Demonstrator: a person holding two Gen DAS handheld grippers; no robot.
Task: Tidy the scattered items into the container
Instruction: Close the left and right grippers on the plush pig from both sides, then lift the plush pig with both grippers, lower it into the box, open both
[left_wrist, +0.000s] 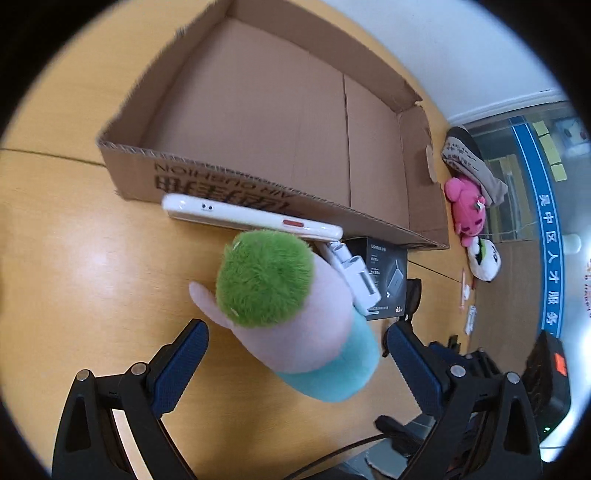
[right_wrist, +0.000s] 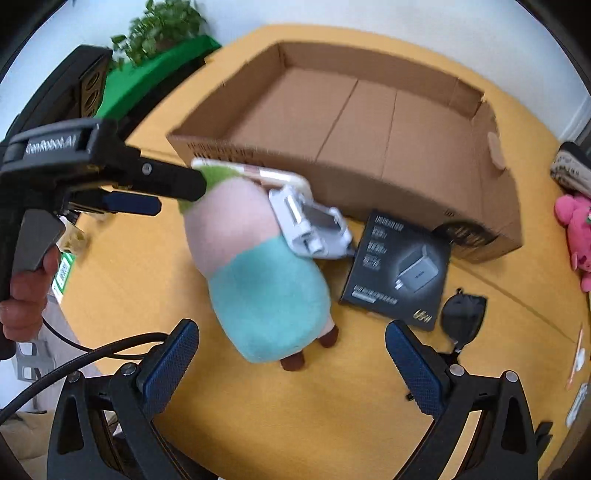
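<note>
Spread left hand-held gripper (left_wrist: 295, 369), plush doll (left_wrist: 288, 314) between

Background stuff – a leafy potted plant (right_wrist: 162, 22) on a green surface (right_wrist: 155, 70), white wall (left_wrist: 461, 48), blue banner (left_wrist: 550, 236) with white characters.

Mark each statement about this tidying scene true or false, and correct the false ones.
1. The cardboard box has items in it. False: only its bare floor shows.
2. The plush toy has green hair. True.
3. The left gripper is shut on the plush toy. False: its jaws stand open on either side of it.
4. A black carton lies on the table outside the box. True.
5. The right gripper is open. True.
</note>
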